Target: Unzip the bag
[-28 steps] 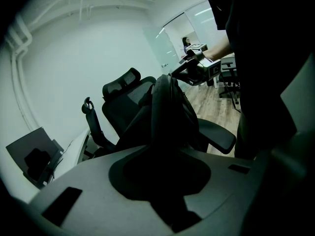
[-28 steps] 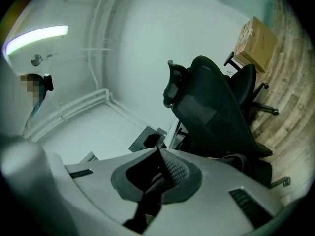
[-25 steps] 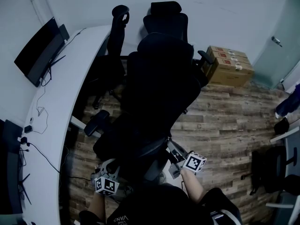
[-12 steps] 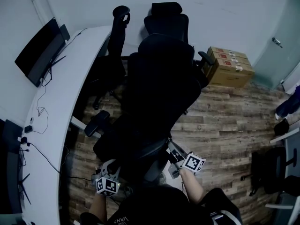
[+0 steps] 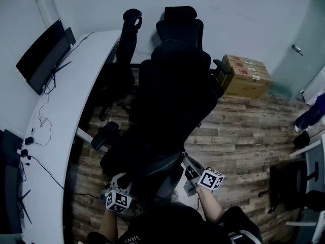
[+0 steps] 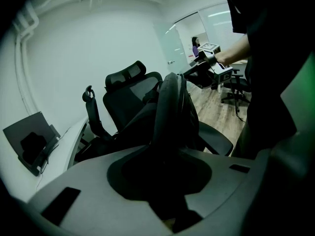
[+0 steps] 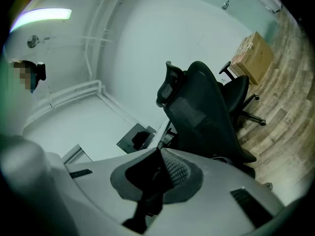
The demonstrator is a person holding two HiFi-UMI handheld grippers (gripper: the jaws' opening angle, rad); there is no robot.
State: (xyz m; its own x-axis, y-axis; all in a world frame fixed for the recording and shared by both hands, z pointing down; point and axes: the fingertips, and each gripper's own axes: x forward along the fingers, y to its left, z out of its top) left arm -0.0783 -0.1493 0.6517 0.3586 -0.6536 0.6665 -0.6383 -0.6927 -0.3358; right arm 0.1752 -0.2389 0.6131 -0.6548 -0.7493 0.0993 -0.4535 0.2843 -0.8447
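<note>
A black bag [image 6: 172, 112] stands upright on the seat of a black office chair [image 5: 175, 85]; in the left gripper view I see it edge-on, with its zipper [image 6: 188, 100] running down the right side. My left gripper [image 6: 165, 156] is shut on the bag's lower fabric. It shows at the lower left of the head view as the left gripper [image 5: 122, 184]. My right gripper [image 5: 189, 165] is at the bag's upper edge. In its own view the right gripper [image 7: 155, 178] is shut on a thin dark piece, apparently the zipper pull, beside grey mesh. The bag [image 5: 152, 161] blends into the dark chair.
A curved white desk [image 5: 56, 131] with a monitor [image 5: 43, 55] and cables runs along the left. A second black chair [image 5: 127, 44] stands behind. Cardboard boxes [image 5: 246, 75] sit on the wooden floor at the right. A person [image 5: 310, 116] is at the far right edge.
Both grippers keep their hold and place on the bag. Only the head view has drifted slightly.
</note>
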